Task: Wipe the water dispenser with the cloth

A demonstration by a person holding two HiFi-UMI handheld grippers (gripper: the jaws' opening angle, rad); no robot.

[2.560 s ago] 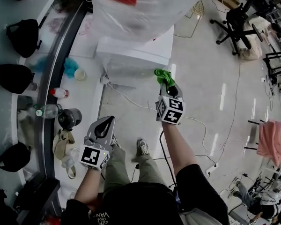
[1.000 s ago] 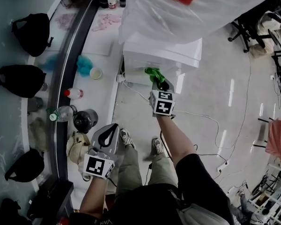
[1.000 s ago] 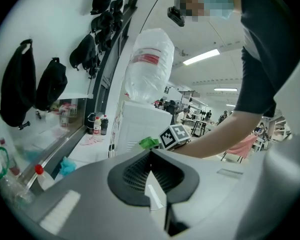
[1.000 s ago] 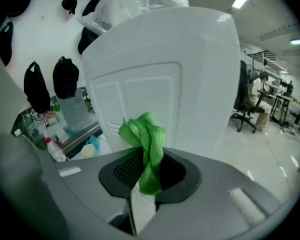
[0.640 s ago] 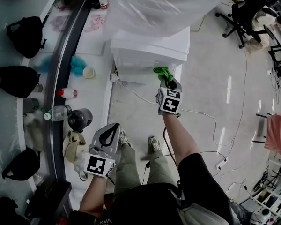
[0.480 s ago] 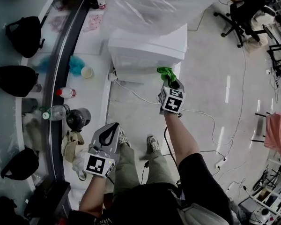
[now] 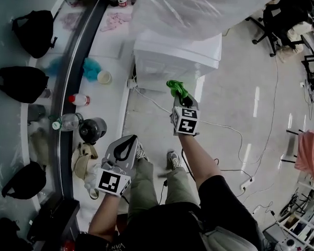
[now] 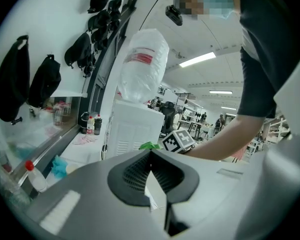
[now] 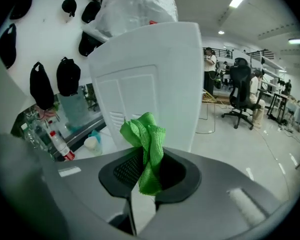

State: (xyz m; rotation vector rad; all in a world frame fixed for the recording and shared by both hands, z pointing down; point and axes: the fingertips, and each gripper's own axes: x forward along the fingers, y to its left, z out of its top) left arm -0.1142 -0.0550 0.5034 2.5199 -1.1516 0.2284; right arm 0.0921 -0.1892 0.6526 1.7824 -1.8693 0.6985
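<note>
Right gripper view shows the right gripper (image 9: 149, 156) with fingers clenched on one green cloth (image 9: 146, 134), facing one white water dispenser (image 9: 155, 74). Left gripper view shows the left gripper (image 8: 151, 154) with fingers closed together, empty.

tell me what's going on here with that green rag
A person holds a gripper in each hand. The right gripper is shut on a green cloth, held up close to the white water dispenser; contact cannot be told. The left gripper is shut and empty, held low at the person's side.
</note>
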